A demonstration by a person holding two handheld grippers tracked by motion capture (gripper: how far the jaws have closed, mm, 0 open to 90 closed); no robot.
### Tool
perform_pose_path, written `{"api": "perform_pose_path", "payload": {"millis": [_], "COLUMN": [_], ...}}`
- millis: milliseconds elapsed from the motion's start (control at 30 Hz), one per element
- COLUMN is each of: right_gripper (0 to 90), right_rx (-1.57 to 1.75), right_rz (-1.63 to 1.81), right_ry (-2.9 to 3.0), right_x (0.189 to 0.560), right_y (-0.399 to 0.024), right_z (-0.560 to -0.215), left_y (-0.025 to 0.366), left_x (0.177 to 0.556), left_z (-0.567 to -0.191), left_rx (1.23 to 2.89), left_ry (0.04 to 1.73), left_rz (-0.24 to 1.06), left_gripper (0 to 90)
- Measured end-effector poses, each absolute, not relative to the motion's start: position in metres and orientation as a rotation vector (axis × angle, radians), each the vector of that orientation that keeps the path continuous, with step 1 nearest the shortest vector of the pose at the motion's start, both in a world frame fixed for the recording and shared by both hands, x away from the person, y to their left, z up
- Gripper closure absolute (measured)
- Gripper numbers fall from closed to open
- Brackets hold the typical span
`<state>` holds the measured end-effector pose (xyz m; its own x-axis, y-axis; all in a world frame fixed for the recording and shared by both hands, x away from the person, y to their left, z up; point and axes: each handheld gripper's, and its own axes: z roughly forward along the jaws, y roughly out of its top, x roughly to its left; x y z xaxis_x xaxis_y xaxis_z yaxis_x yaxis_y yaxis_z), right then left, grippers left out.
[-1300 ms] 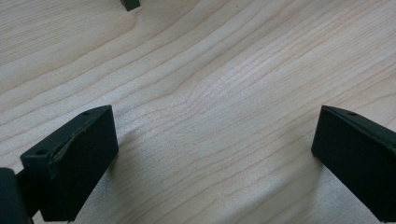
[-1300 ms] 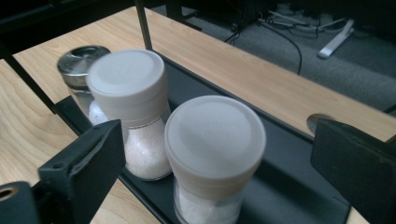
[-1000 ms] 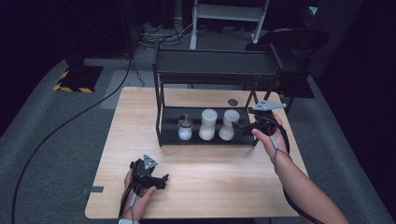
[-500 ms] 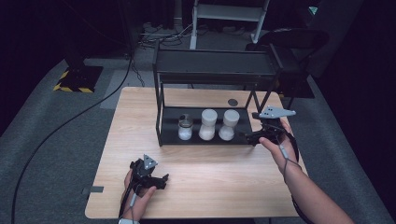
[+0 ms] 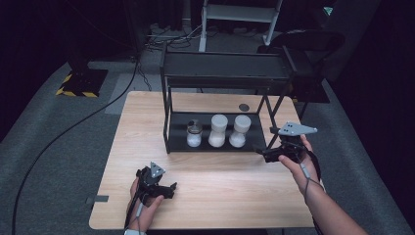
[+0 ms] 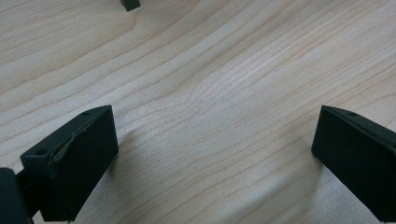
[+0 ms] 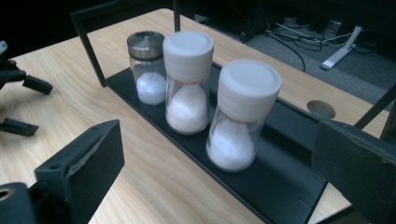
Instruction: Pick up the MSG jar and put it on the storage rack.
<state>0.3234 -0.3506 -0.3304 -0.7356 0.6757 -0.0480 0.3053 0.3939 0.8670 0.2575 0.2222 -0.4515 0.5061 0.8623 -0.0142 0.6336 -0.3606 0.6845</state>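
The right gripper (image 7: 219, 172), jaws spread and empty, faces the nearest white-capped waisted glass shaker (image 7: 240, 114) of white grains, standing between and ahead of them. Rigid, smooth, breakable; likely slippery. Grip at the narrow waist.

No readable text, label, brand or number anywhere. Three jars (image 7: 201, 93) on black rack shelf (image 7: 280, 186): lids and glass plain, unmarked. Worktop (image 5: 220, 196): bare wood grain. Only sign-like marking: yellow-black hazard stripes (image 5: 73, 92) edging dark plate on floor, far left in high view, no wording.
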Motion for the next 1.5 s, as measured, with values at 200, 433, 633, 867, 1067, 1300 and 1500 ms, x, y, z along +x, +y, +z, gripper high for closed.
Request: {"api": "perform_pose_path", "payload": {"millis": [200,433,633,867,1067,1300,1500], "right_gripper": [2.0,2.0,2.0,2.0,2.0,2.0,2.0], "right_rx": [0.844,0.837,0.82,0.841,0.859,0.86,0.864], "right_rz": [1.271,1.25,1.251,1.217,1.192,1.151,1.13], "right_ry": [2.275,2.296,2.316,2.328,2.357,2.383,2.408], "right_x": [0.316,0.31,0.307,0.304,0.303,0.301,0.299], "right_y": [-0.355,-0.358,-0.359,-0.359,-0.359,-0.356,-0.357], "right_z": [-0.341,-0.355,-0.367,-0.378,-0.391,-0.405,-0.415], "left_y": [0.222,0.222,0.222,0.222,0.222,0.222,0.222], "left_x": [0.257,0.258,0.258,0.258,0.258,0.258,0.258], "left_z": [-0.452,-0.452,-0.452,-0.452,-0.452,-0.452,-0.452], "left_rx": [2.113,2.112,2.111,2.111,2.111,2.11,2.111], "left_ry": [1.219,1.22,1.219,1.219,1.219,1.219,1.219], "left_rz": [0.466,0.467,0.468,0.468,0.468,0.468,0.468], "left_gripper": [0.3,0.3,0.3,0.3,0.3,0.3,0.3]}}
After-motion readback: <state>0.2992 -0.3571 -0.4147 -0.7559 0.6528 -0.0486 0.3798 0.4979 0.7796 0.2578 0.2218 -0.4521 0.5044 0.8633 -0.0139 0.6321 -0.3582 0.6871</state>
